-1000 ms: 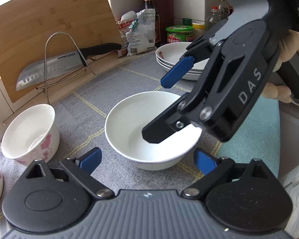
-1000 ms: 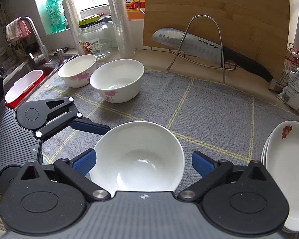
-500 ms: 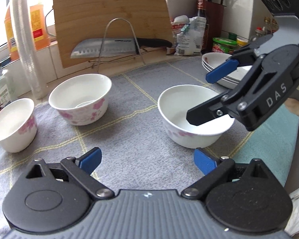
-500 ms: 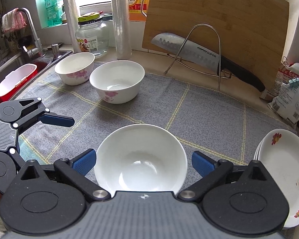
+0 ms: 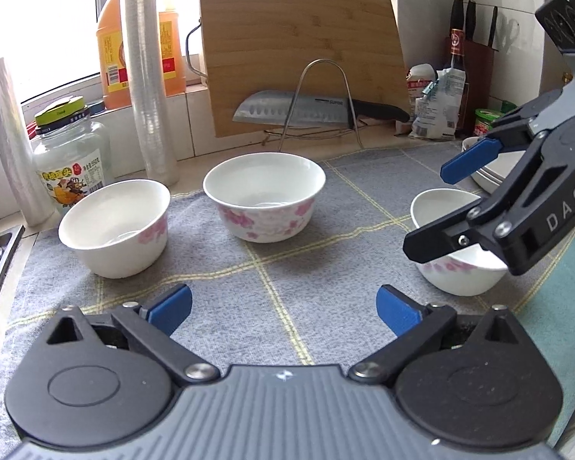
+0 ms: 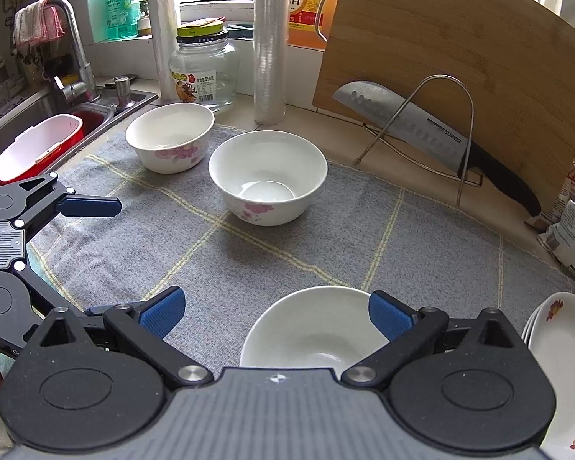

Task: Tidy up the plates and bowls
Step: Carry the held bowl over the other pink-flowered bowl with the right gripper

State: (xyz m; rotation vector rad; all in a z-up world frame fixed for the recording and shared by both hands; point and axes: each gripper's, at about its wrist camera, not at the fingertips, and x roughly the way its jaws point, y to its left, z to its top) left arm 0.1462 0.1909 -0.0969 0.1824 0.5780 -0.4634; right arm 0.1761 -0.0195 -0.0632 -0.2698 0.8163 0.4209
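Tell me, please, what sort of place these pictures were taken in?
Most likely a home kitchen counter: a sink with a tap sits at one end, a cleaver rests on a wire rack before a wooden cutting board, and bowls stand on a grey cloth.

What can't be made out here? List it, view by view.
- Plate stack: right wrist view, cut off by the frame edge; count unclear.
- Same stack, left wrist view: the right gripper covers most of it.
- Near bowl: right wrist view, its near side hidden by the gripper body.
- Jar label: too small to read.
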